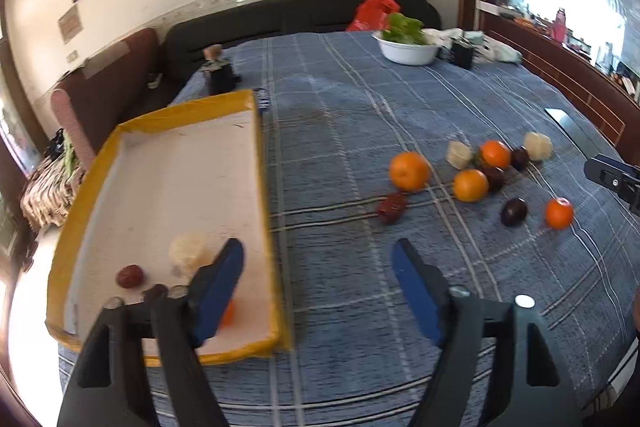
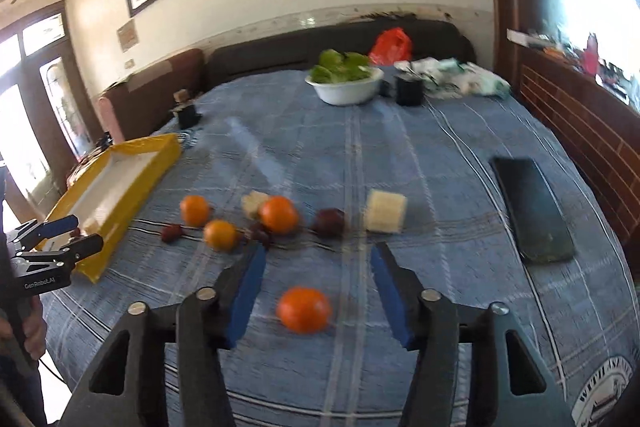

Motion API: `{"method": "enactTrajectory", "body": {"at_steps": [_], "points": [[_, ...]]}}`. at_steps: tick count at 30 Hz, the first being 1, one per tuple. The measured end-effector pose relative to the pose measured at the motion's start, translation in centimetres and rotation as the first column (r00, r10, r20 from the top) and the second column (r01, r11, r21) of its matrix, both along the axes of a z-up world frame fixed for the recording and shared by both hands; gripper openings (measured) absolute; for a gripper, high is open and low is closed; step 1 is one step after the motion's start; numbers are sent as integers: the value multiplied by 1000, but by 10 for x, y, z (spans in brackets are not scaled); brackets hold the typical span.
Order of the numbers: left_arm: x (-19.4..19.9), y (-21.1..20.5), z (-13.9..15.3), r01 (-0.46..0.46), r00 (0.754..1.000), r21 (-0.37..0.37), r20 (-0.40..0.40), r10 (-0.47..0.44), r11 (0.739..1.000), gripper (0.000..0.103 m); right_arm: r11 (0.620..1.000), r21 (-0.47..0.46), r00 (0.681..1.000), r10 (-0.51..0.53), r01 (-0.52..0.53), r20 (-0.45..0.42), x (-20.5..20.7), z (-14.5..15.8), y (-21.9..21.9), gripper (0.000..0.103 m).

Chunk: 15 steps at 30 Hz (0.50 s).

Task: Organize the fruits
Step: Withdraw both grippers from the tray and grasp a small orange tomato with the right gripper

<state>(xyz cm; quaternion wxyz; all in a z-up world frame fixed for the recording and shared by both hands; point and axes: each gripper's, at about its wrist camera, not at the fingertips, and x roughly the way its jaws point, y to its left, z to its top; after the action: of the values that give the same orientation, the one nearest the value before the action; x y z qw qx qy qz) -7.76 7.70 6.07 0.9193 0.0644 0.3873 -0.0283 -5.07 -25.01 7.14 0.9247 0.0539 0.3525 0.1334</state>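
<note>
Plainly, "GenRobot.AI" reads in white on the left gripper [image 2: 60, 239]; a round print at the blue plaid cloth's [image 2: 440, 167] corner is illegible. The left jaws stand apart, empty, beside the yellow-rimmed tray [image 1: 262, 187]. The right gripper [image 2: 318, 291] hangs with jaws apart over a blurred orange [image 2: 305, 309], pads not touching it. Other oranges [image 1: 409, 171], dark plums [image 1: 514, 211] and pale fruits [image 1: 538, 146] lie scattered on the cloth.

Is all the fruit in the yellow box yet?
Not yet. The yellow-rimmed white tray holds only a few pieces, like a wrinkly red date. The right gripper is open around a round orange tangerine on the blue plaid cloth. Several more fruits wait there.
</note>
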Motion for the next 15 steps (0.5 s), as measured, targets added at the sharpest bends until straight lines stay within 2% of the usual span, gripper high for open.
{"method": "enactTrajectory", "body": {"at_steps": [1, 2, 7, 15], "points": [[0, -6, -3, 12, 1000, 1, -12, -12, 1000, 50, 1000, 13, 1000, -1, 2, -23, 1, -5, -7, 49], [2, -10, -5, 22, 999, -2, -25, -22, 1000, 48, 1000, 24, 999, 3, -2, -39, 1, -8, -14, 48], [7, -24, -15, 63, 996, -28, -67, -65, 998, 48, 994, 86, 992, 74, -65, -106, 5, -27, -17, 49], [9, -33, -16, 102, 991, -21, -83, -104, 995, 48, 990, -37, 982, 130, -136, -139, 18, -33, 18, 49]]}}
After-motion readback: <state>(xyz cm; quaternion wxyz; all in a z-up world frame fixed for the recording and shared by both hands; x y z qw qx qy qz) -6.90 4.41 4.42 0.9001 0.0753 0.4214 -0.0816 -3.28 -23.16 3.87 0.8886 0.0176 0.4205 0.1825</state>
